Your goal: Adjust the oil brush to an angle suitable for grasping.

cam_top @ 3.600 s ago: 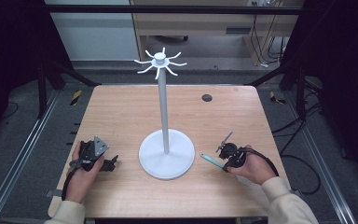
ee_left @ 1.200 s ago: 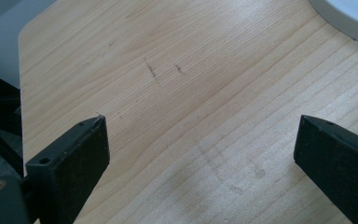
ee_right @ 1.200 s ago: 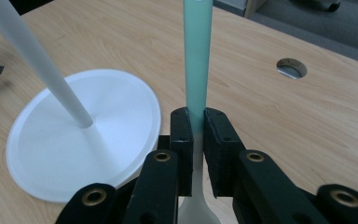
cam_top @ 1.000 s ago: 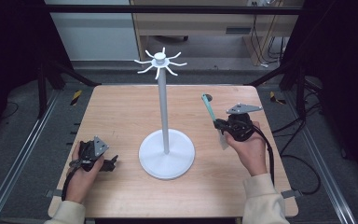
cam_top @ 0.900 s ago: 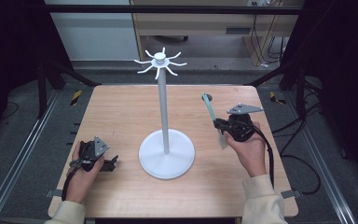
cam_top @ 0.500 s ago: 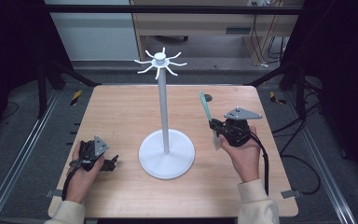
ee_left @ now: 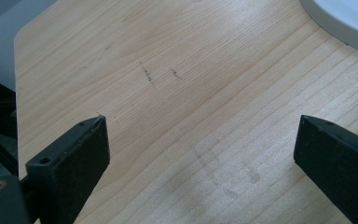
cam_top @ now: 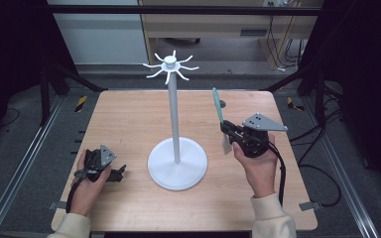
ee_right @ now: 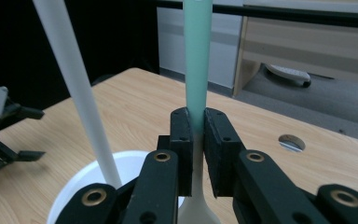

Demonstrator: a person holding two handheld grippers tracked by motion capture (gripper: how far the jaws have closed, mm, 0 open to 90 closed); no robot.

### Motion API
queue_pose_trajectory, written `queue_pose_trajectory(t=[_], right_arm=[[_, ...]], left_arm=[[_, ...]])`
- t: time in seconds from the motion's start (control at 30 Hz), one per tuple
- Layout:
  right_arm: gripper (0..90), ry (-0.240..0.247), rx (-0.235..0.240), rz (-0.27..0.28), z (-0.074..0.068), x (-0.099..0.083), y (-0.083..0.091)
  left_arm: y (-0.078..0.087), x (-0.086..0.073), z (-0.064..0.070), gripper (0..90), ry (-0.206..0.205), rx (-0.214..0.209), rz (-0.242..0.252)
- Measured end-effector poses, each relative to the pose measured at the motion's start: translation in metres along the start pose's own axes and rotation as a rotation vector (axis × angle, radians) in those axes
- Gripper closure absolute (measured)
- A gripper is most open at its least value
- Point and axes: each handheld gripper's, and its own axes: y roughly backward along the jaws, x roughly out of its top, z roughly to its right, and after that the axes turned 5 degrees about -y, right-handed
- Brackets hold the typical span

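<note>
- The bench (cam_top: 129,119) is a pale wooden top with rounded corners and a small round hole (ee_right: 291,142) near its far edge.
- A white stand (cam_top: 177,161) sits at the middle of the bench: a round base, a thin upright pole, and a ring of short curved hooks (cam_top: 171,66) at the top, all bare.
- The right gripper (cam_top: 228,130) is lifted above the right half of the bench, its jaws clamped on the shaft of a mint-green utensil (ee_right: 197,65); the handle points up and away, the pale broad end hangs below the jaws.
- The left gripper (cam_top: 120,172) rests on the bench near the front left corner, just beside the base, jaws spread wide with nothing between them.
- My guess is the utensil is meant for a hook; the handle tip sits lower than the hooks and to their right, so the next move calls for raising it and steering the tip onto one prong. I can't make out whether the tip has a hanging hole.
</note>
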Motion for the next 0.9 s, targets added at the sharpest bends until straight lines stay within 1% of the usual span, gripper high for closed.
queue_pose_trajectory(t=[0.07, 0.27, 0.3, 0.43, 0.5, 0.57, 0.7, 0.77, 0.9], right_arm=[[82.2, -0.009, 0.01, 0.03, -0.004, 0.003, 0.003], [82.2, 0.014, 0.013, 0.069, -0.015, 0.01, 0.01], [82.2, 0.014, 0.013, 0.069, -0.015, 0.01, 0.01], [82.2, 0.027, 0.034, 0.087, -0.022, 0.016, 0.014], [82.2, 0.029, 0.041, 0.1, -0.026, 0.018, 0.017], [82.2, 0.041, 0.053, 0.107, -0.032, 0.022, 0.02], [82.2, 0.051, 0.067, 0.117, -0.036, 0.025, 0.022], [82.1, 0.052, 0.08, 0.129, -0.041, 0.026, 0.021], [82.2, 0.048, 0.091, 0.139, -0.045, 0.028, 0.022]], left_arm=[[0.0, 0.0, 0.0, 2.9, 0.0, 0.0, 0.0], [0.0, 0.0, -0.001, 2.9, 0.002, 0.001, 0.002], [0.0, 0.0, -0.001, 2.9, 0.002, 0.001, 0.002], [0.0, 0.0, -0.001, 2.9, 0.001, 0.002, 0.0], [0.0, 0.0, 0.0, 2.9, -0.003, 0.002, -0.002], [0.0, 0.0, -0.001, 2.9, -0.002, 0.001, -0.001], [0.0, 0.0, -0.001, 2.9, 0.001, 0.001, 0.001], [0.0, 0.0, -0.001, 2.9, -0.001, 0.0, 0.0], [0.0, 0.0, 0.0, 2.9, -0.005, -0.001, -0.001]])
